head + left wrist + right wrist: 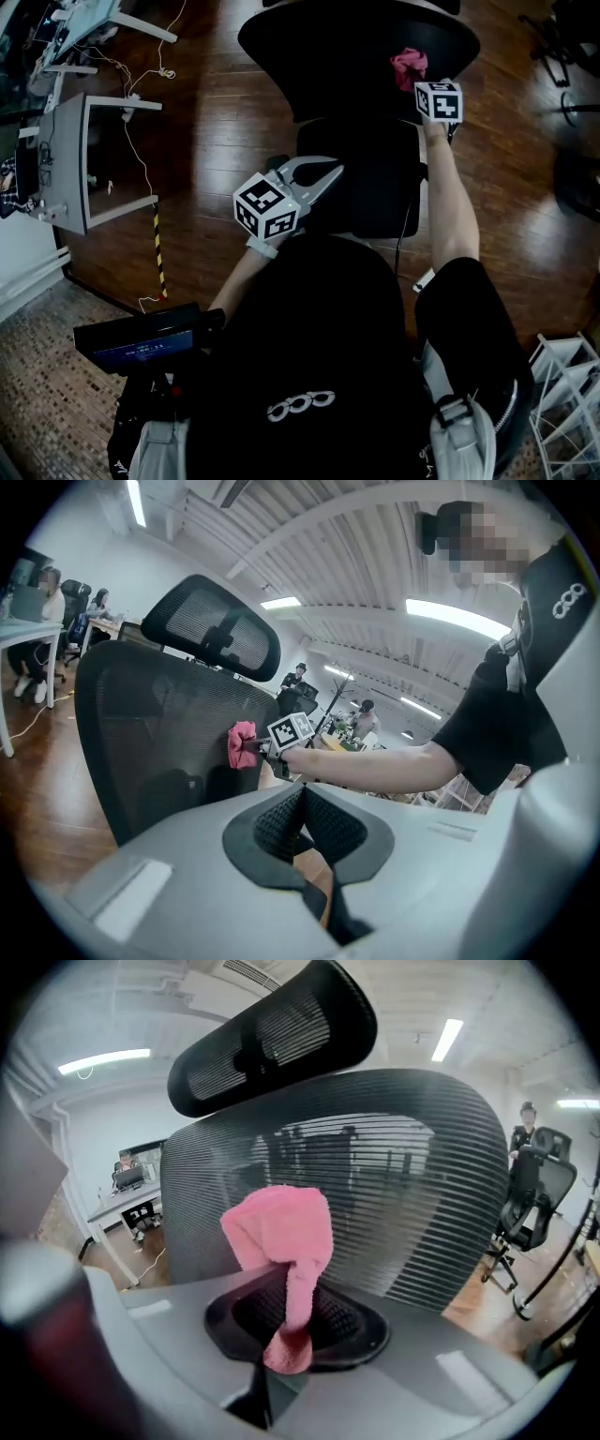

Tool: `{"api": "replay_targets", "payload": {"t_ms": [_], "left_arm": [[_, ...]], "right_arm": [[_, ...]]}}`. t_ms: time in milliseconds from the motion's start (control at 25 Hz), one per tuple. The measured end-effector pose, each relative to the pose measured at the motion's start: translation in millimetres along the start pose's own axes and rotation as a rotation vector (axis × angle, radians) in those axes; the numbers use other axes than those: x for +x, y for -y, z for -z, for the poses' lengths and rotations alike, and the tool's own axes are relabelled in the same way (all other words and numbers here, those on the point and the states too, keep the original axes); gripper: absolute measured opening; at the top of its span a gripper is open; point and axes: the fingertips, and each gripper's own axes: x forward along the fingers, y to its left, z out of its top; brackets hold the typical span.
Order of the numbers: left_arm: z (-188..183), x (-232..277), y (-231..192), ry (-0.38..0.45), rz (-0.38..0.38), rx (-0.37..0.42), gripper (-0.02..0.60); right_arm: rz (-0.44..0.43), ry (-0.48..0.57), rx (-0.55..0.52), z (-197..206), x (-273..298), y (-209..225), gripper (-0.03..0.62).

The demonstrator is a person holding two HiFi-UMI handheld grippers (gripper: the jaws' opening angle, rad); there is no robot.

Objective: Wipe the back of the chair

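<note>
Right hand-held gripper (pixel 284 1330) clamps pink cloth (pixel 278 1232); chair back (pixel 422 1176) contact unclear.

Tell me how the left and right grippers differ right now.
The right gripper is shut on a pink cloth; the left gripper is shut with nothing between its jaws. The right gripper is up at the chair back; the left gripper sits lower, near the person's body. Both are grey with black ribbed pads.

Right arm (pixel 451 202) was stretched straight forward, right gripper (pixel 287 1333) jaws clamped on pink cloth (pixel 277 1230). Left arm (pixel 239 277) was bent close to torso; left gripper (pixel 301 803) jaws together, nothing between, pointed forward, nearer the body than the right.
</note>
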Motion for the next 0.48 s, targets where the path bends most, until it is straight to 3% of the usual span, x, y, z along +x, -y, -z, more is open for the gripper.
{"api": "replay_targets", "payload": {"t_ms": [480], "left_arm": [[7, 8, 6, -0.029, 0.000, 0.016, -0.009]], "right_arm": [[0.144, -0.008, 0.105, 37, -31, 81, 0.046]]}}
